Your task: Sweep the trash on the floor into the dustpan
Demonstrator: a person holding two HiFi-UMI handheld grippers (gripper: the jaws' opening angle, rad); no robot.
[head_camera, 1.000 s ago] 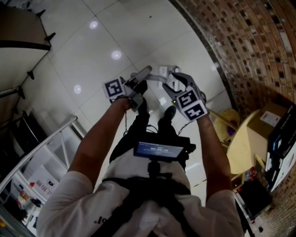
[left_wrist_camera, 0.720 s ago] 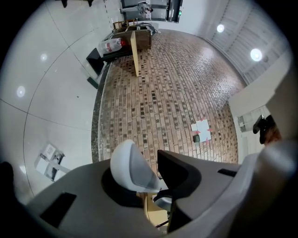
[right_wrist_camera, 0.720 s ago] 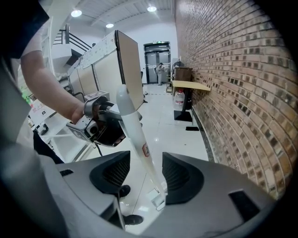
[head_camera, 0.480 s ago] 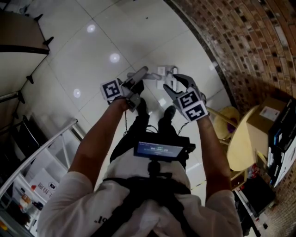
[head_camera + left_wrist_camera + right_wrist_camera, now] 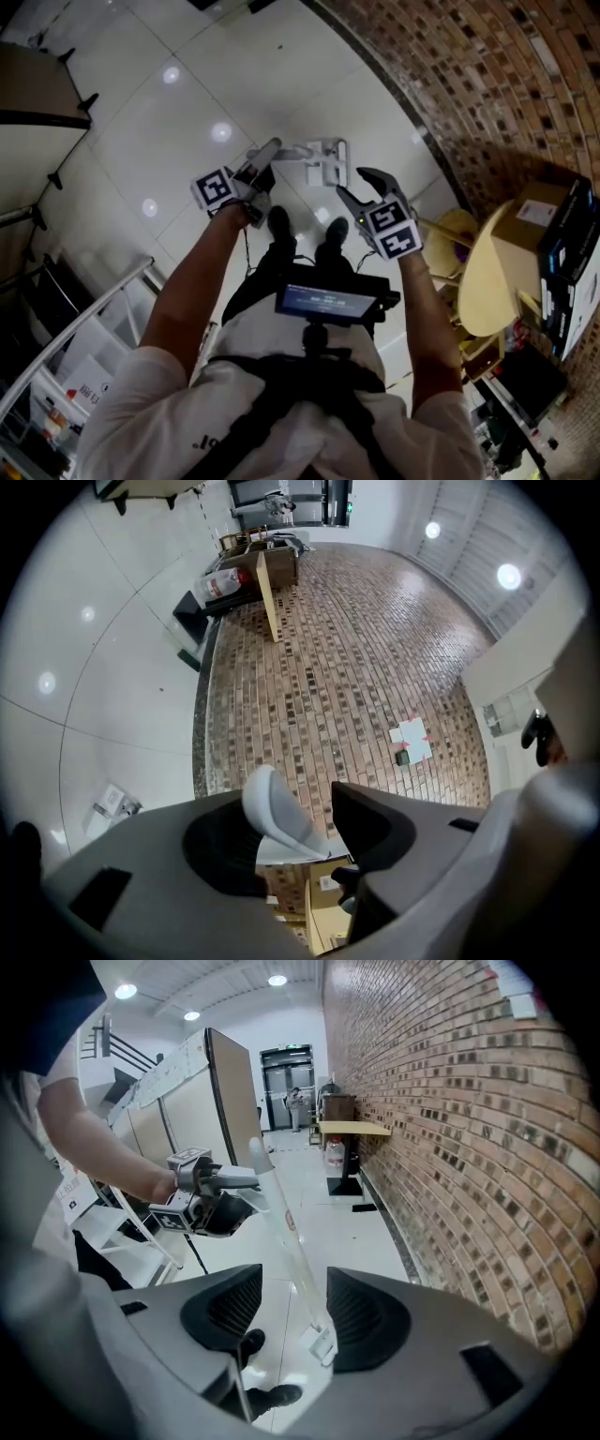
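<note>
Pictured just opening left claw point(image 5: 291, 803) round the slanting white handle's point(image 5: 286, 1222) top, with right claw point(image 5: 293, 1283) agape facing its shaft.

White long-handled dustpan point(image 5: 328, 161) standing, handle tilted

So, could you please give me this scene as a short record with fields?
setting: white tiled floor beside a brick wall
tool: white long handle, foot on the floor; broom or dustpan, cannot tell
left gripper: jaws just opened, handle top loose between them
right gripper: open, empty, apart from the handle
person: standing, shoes near the tool's foot
</note>
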